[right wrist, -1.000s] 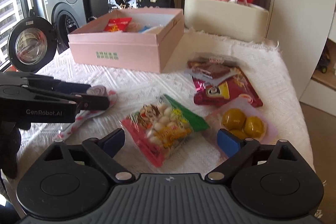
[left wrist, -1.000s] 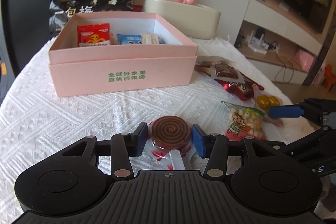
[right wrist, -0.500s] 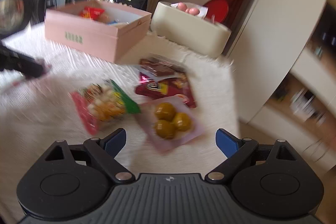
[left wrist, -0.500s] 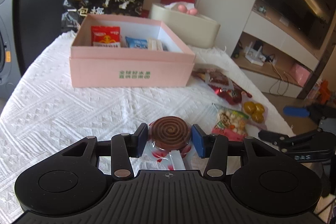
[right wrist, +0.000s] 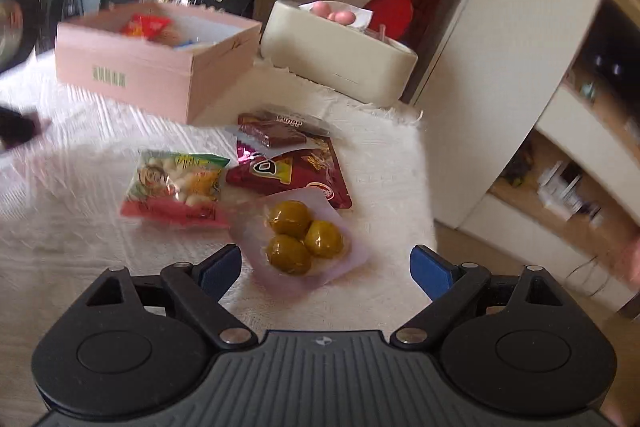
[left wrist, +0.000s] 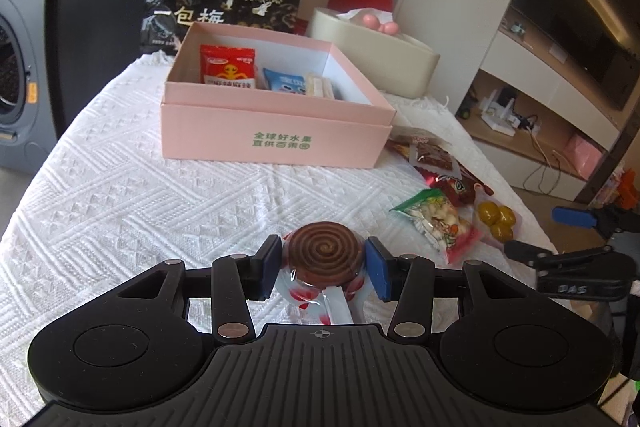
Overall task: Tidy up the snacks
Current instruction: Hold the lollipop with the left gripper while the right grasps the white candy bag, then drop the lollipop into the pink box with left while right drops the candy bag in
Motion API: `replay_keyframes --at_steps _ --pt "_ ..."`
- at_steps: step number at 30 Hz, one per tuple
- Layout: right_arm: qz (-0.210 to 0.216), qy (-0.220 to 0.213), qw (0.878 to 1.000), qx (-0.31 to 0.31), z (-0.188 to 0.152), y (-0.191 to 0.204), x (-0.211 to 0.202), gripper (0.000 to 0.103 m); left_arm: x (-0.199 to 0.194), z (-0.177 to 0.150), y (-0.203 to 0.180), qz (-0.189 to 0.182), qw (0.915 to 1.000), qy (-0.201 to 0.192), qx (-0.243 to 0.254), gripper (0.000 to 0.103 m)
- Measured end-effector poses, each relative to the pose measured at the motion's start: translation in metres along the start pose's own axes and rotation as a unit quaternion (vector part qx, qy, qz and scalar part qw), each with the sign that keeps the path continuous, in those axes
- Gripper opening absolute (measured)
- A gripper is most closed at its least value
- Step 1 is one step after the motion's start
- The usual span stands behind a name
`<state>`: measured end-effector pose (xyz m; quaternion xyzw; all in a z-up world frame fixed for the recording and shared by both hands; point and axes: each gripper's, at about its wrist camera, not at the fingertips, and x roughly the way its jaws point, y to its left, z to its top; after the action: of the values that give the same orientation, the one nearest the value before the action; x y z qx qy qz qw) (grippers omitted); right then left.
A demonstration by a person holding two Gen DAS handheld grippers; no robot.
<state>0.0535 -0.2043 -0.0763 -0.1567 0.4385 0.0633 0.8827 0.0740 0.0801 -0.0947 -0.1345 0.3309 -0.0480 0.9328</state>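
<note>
My left gripper [left wrist: 323,269] is shut on a brown spiral lollipop [left wrist: 326,259] in a clear red-printed wrapper, held above the white cloth. Ahead stands the open pink box [left wrist: 276,141] with a red packet [left wrist: 227,69] and a blue packet [left wrist: 282,85] inside. My right gripper [right wrist: 326,267] is open, its blue pads on either side of a clear pack of three green plums [right wrist: 304,237] without touching it. Beside that pack lie a peanut bag [right wrist: 176,183], a dark red packet [right wrist: 292,175] and a brown bar [right wrist: 276,133]. The right gripper [left wrist: 568,239] also shows at the right edge of the left wrist view.
A cream oval container [left wrist: 372,61] and a black snack bag [left wrist: 224,7] stand behind the box. A washing machine [left wrist: 16,39] is at the left. The table edge [right wrist: 428,187] drops off at the right toward a shelf unit [left wrist: 532,123] and floor.
The left gripper drew back and up with the lollipop, so the box looks farther. The right gripper swung right, from over the peanut bag to over the plum pack.
</note>
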Motion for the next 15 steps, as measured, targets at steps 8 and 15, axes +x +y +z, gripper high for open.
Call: replay_keyframes --at_steps 8,15 --pt "0.168 0.008 0.977 0.128 0.027 0.007 0.014 0.092 0.003 -0.005 -0.002 0.030 0.9992 0.028 -0.006 0.051" --pt "0.149 0.024 0.985 0.082 0.044 0.040 0.048 0.083 -0.007 -0.009 -0.002 0.027 0.9991 0.032 -0.002 0.051"
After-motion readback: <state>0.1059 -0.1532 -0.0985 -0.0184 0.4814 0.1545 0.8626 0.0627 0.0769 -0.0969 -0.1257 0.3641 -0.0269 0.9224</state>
